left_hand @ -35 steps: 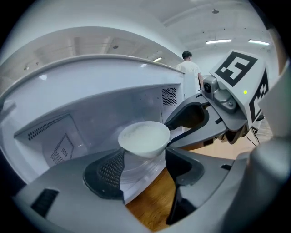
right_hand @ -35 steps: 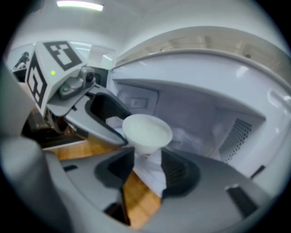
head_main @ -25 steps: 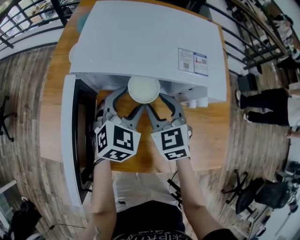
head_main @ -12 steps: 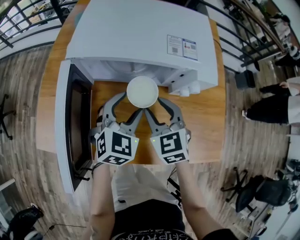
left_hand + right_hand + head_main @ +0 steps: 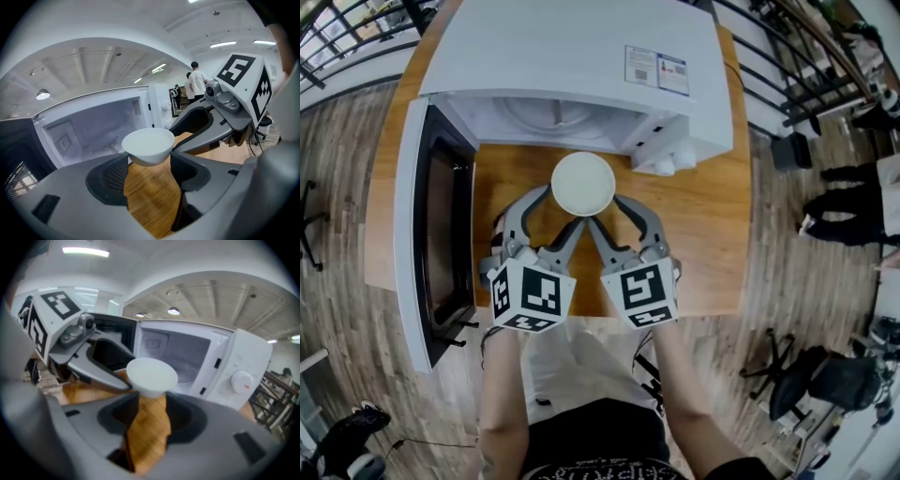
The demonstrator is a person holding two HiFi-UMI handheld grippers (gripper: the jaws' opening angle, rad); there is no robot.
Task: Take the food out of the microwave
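Together, left gripper (image 5: 562, 207) and right gripper (image 5: 605, 210) fingers clamp the white bowl (image 5: 583, 183) outside the microwave (image 5: 572, 56).

Whether anything is lying in the bowl (image 5: 583, 183) is not showing to you: in every view its inside is reading only as plain white. In the head view the bowl is covering the tips of your left gripper (image 5: 563, 208) and right gripper (image 5: 606, 210). There the microwave (image 5: 572, 47) is running off the top edge. Its roof is hiding most of the cavity, and its labels (image 5: 656, 68) are coming out too small to read. In the right gripper view the table (image 5: 147, 427) is smearing into blur between the jaws. A person (image 5: 839, 223) is being cut off by the head view's right edge.
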